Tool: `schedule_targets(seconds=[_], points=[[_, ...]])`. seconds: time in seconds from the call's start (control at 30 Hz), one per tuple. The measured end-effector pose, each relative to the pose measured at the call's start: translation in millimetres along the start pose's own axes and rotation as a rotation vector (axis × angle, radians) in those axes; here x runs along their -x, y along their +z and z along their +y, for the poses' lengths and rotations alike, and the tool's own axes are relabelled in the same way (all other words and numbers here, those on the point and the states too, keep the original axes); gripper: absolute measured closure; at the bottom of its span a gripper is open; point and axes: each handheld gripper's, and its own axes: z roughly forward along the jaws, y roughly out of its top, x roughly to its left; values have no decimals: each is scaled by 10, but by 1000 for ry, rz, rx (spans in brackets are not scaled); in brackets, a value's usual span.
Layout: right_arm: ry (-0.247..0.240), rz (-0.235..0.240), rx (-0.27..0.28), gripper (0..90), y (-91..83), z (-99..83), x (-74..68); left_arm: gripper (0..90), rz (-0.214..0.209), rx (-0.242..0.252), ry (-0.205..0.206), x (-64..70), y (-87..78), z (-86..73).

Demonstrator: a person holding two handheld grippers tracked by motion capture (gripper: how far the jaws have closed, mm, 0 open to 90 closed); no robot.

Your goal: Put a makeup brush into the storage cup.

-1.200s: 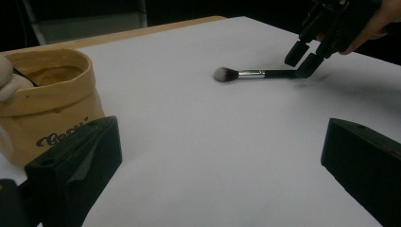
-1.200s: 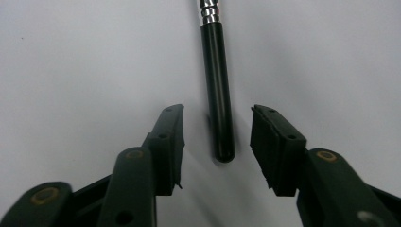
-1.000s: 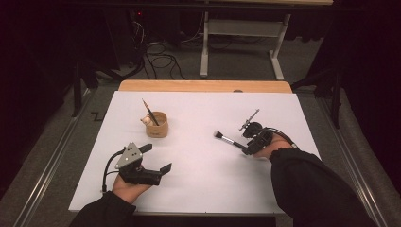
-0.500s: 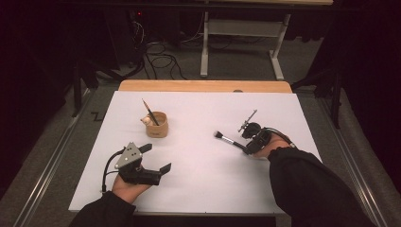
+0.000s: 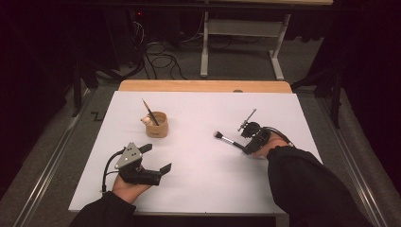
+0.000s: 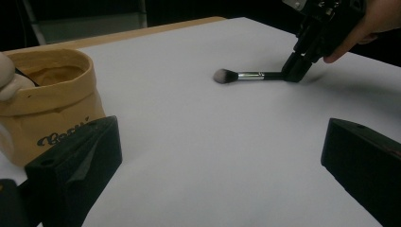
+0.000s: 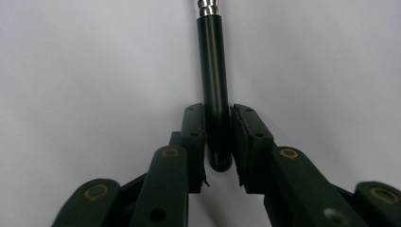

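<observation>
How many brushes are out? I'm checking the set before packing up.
2: one makeup brush on the white sheet, its handle in the right gripper; one thin brush standing in the tan cup. The cup may hide more.

makeup brush (image 5: 227,139) | black handle, silver ferrule, dark fluffy white-tipped head | lying flat on white counter (image 5: 203,179) | right of centre | handle end between right claw (image 7: 218,137) jaws

Three cameras: one fixed overhead, one on each gripper

The high view looks forward and down over the whole worktop (image 5: 198,189). The left gripper view skims low across it, sharing the brush (image 6: 246,75); the right gripper view sits close above that brush's handle.
</observation>
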Motion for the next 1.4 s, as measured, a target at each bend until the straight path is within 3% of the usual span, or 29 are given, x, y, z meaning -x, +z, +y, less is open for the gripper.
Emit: schedule_targets(seconds=[0.67,1.27,1.4], points=[[-9,-31,-1,811,-38,10,-46,1,2,7,-4,-16,-9,0],[95,-89,29,811,-298,-207,-86,2,2,7,-6,-3,-9,1],[143,-96,30,810,-320,-274,-100,1,0,7,-9,-4,-9,-2]])
